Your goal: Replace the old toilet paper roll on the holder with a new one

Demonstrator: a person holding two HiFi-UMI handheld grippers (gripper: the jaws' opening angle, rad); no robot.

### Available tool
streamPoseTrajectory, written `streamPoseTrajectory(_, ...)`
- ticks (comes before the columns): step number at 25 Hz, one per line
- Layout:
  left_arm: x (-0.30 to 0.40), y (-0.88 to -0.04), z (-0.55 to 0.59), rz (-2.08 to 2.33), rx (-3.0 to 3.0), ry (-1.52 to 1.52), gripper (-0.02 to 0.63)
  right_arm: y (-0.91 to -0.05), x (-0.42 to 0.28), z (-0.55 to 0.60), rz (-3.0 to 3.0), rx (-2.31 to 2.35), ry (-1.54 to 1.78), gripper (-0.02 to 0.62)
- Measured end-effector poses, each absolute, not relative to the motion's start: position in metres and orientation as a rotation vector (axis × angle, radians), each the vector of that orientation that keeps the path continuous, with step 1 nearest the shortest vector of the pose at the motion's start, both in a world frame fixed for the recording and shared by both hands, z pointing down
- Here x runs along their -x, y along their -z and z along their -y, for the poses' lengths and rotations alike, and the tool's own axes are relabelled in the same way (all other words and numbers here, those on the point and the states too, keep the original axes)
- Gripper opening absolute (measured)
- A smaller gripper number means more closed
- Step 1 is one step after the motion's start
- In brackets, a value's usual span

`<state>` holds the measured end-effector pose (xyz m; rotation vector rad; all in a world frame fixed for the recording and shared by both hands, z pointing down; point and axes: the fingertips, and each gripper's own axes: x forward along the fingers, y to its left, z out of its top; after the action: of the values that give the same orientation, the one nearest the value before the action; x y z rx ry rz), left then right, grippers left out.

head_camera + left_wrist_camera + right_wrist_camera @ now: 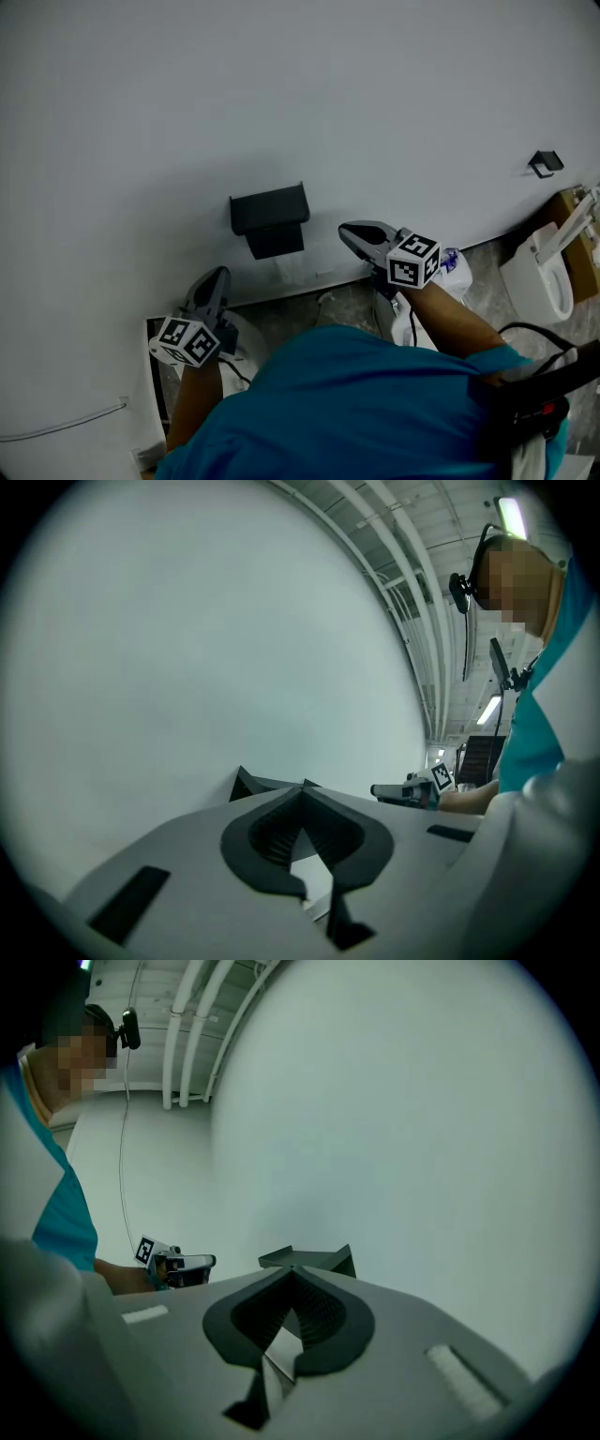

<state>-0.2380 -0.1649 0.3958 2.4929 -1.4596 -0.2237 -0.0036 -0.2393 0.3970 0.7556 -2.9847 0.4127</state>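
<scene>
Black holder (270, 217) sat on the wall; whether loaded, unclear. Left gripper (216, 277) and right gripper (352, 232) flanked it, both closed, empty, not touching. Best, probably, to open one before reaching in.

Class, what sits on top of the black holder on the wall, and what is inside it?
The black holder has a bare top; no roll shows on it. Its own casing hides the inside.

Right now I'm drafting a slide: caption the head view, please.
Shut and empty, the left gripper and right gripper flank a black wall-mounted holder on a white wall.
</scene>
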Motion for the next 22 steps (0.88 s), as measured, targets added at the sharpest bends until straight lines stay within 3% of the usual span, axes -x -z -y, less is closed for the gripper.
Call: streamPoseTrajectory(22, 0.235, -0.39, 0.151, 1.486, -2.517, 0.128, 0.009, -0.399, 0.021, 0.238, 2.994, -0.66, -0.42, 0.002)
